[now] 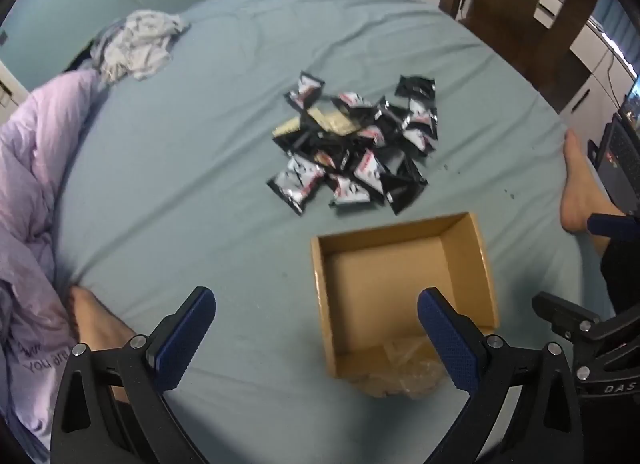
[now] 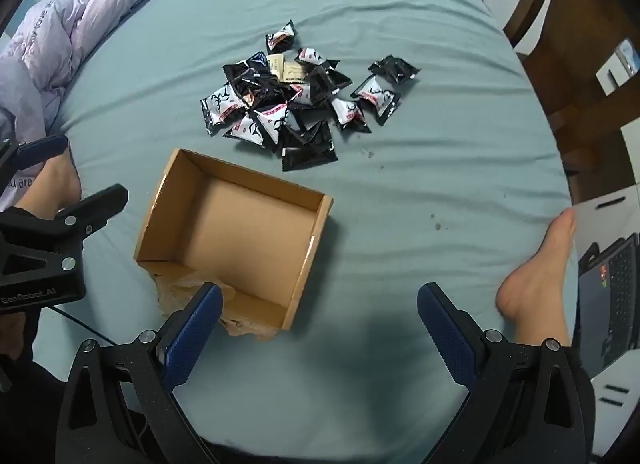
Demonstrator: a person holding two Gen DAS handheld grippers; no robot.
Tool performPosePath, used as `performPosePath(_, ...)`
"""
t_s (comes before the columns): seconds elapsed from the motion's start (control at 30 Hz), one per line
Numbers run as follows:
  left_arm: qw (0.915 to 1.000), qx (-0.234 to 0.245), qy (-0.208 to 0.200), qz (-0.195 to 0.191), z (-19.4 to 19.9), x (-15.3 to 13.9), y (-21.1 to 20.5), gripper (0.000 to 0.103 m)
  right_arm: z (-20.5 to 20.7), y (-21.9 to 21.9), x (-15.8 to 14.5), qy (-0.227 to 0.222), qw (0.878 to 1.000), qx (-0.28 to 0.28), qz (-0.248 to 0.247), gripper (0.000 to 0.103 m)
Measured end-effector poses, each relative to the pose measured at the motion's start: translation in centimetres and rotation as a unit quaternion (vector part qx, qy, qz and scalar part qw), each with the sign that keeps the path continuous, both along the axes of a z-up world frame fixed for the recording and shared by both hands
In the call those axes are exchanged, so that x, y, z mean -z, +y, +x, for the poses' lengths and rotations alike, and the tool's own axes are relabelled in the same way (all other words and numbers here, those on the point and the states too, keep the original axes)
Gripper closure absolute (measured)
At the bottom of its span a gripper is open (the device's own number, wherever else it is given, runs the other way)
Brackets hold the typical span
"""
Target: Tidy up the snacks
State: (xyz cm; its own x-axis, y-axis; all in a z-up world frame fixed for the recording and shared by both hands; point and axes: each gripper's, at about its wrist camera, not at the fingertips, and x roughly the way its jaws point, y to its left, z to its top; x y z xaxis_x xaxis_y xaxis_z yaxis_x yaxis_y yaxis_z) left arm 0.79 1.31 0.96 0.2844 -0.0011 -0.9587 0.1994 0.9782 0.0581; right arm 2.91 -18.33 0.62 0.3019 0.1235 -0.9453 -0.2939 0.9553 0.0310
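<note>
both grippers sit right at the near edge of their views, jaws spread wide apart with nothing between them. left gripper point(image 1: 316, 338) hovers over the near end of the box, right gripper point(image 2: 320, 334) over bare sheet just right of the box's near corner. blue textured pads point(image 2: 194, 334) on black frames, pretty standard.

biggest thing going is the bed point(image 2: 420, 144), covered in a pale teal sheet with a few dark specks on the right side. a lilac duvet point(image 2: 68, 40) is bunched up along the left edge, and a crumpled grey cloth point(image 1: 138, 46) lies at the far left corner. a wooden chair point(image 1: 528, 12) stands off the far right side of the bed, and a laptop point(image 2: 608, 296) sits off the right edge.

next down, the open cardboard box point(image 2: 224, 184) rests on the sheet in the near middle, nothing inside it, with some crinkly clear plastic point(image 2: 188, 288) bunched at its near end.

the snack packets point(image 2: 292, 104) are heaped just beyond the box's far side, not touching it. mostly black and white wrappers, a couple of beige ones in the pile, all overlapping.

bare feet rest on the sheet, one point(image 2: 536, 268) on the right, one point(image 2: 60, 180) on the left.
</note>
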Motion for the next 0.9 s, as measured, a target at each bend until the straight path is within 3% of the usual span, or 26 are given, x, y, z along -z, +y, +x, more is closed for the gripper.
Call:
performPosePath(0.3, 0.9994, 0.031, 0.013, 0.004, -0.6, 0.1, -0.9, 0.004, -0.1, 0.2, -0.5, -0.008, 1.0, -0.007, -0.008, 0.005)
performPosePath(0.9, 0.9998, 0.008, 0.019, -0.004, -0.3, 0.3, 0.1, 0.004, 0.8, 0.2, 0.6, 0.017, 1.0, -0.008, -0.011, 0.005)
